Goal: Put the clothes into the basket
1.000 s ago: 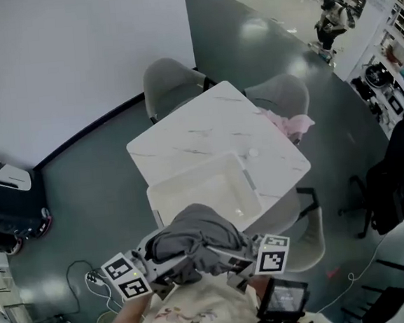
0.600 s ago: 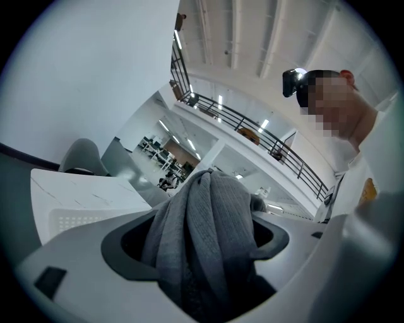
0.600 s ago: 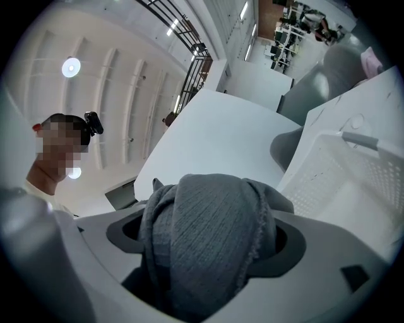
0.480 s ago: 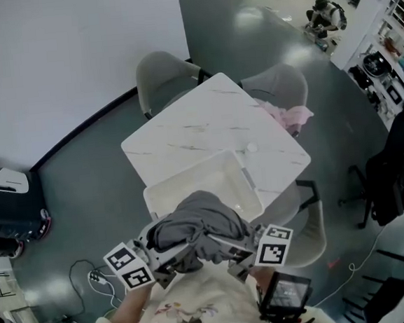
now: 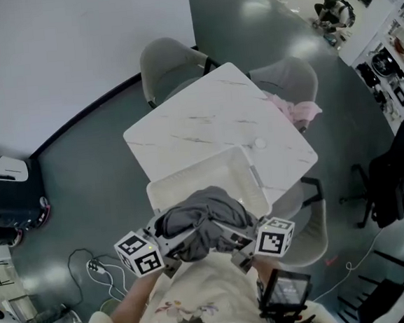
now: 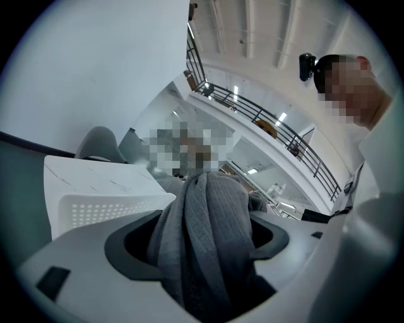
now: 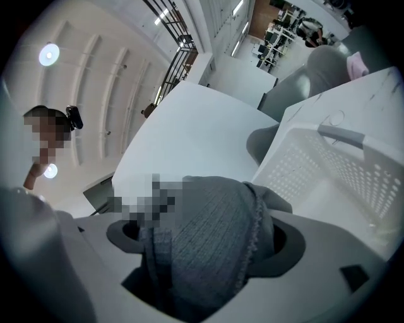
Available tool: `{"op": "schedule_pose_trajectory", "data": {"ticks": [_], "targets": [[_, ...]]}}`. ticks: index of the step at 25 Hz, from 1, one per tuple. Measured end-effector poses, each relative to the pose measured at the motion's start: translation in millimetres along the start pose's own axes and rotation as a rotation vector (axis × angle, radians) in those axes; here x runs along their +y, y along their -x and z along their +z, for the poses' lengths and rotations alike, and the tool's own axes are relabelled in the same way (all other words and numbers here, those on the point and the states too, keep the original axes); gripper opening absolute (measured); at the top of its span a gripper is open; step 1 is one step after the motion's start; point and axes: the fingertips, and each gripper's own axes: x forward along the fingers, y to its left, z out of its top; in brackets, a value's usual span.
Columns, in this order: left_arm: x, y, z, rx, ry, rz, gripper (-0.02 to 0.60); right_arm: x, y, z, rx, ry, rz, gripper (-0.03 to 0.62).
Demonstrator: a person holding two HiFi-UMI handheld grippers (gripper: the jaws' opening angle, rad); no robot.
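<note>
Currently: both grippers carry one garment between them, at the near edge of the basket.

- Left gripper [image 5: 181,245]: jaws clamped on a bunch of the grey ribbed knit garment [image 5: 201,219]; the left gripper view shows the fabric filling the gap between the jaws and rising out of it.
- Right gripper [image 5: 235,241]: likewise closed on the same garment, with a hemmed edge running up through its jaws.
- The garment is bunched in a heap between the two grippers and above them, held clear of any surface.
- The white perforated plastic basket [image 5: 189,171] sits just ahead of both grippers, on the white marble-pattern table [image 5: 205,118]. What shows of its inside looks bare, though the heap hides the near part.
- A pink cloth [image 5: 297,111] lies well beyond the right gripper, off to its right, draped on a grey chair [image 5: 290,79] at the table's far side.

Progress, as I judge it: nothing is in the basket yet. The grey piece is lifted and nearly over the rim. Carrying it forward and letting go remains. The pink piece looks untouched and would come after.
</note>
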Motion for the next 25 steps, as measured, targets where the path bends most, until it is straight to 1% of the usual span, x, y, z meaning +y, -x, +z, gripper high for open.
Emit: {"op": "schedule_pose_trajectory", "data": {"ticks": [3,6,8,10,12,14,19,25], "targets": [[10,-4,-2,-0.005,0.019,0.032,0.364,-11,-3,2,0.011,-0.005,-0.036,0.446],[20,-7,-1,-0.007,0.028,0.046,0.364,-19,-9,4,0.019,-0.006,-0.061,0.446],[29,-10,-5,-0.001,0.03,0.064,0.364,-27,-12,5,0.042,0.016,-0.107,0.445],[40,-13,-10,0.012,0.028,0.095,0.362,-37,-13,4,0.072,0.057,-0.173,0.445],[49,-15,-15,0.022,0.027,0.114,0.362,-45,-15,4,0.097,0.102,-0.216,0.439],[54,-19,-17,0.026,0.032,0.116,0.362,-50,-16,4,0.108,0.122,-0.229,0.437],[65,-24,-23,0.038,0.058,0.127,0.362,-62,-19,4,0.131,0.117,-0.254,0.436],[81,-26,-32,0.059,0.087,0.17,0.362,-80,-23,0,0.146,0.115,-0.313,0.436]]}}
